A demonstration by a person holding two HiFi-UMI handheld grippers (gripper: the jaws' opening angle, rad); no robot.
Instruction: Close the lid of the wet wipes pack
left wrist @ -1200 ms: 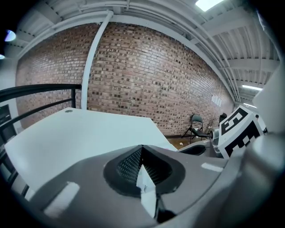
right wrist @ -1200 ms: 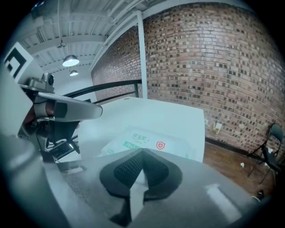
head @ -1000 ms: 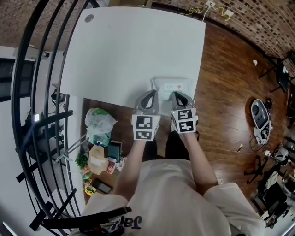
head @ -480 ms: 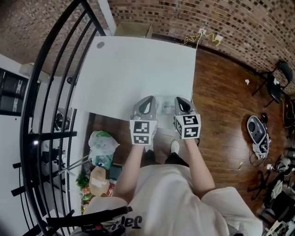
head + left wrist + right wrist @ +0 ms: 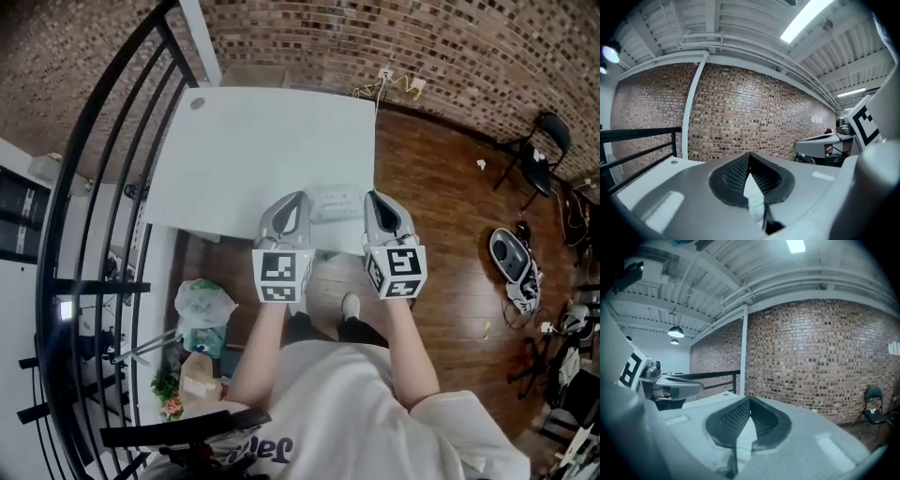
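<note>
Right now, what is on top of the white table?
The wet wipes pack lies on the table, near its front edge. The left claw and right claw hide the pack's ends, and its lid is too small to make out.

the left gripper [image 5: 292,201] and right gripper [image 5: 374,201] have drawn apart, baring the pack [image 5: 336,202] between them at frame centre.

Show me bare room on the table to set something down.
The table is bare from its far edge down to the wipes pack and across its left side. Crowded: near right corner, pack between left hand-held gripper and right hand-held gripper.
</note>
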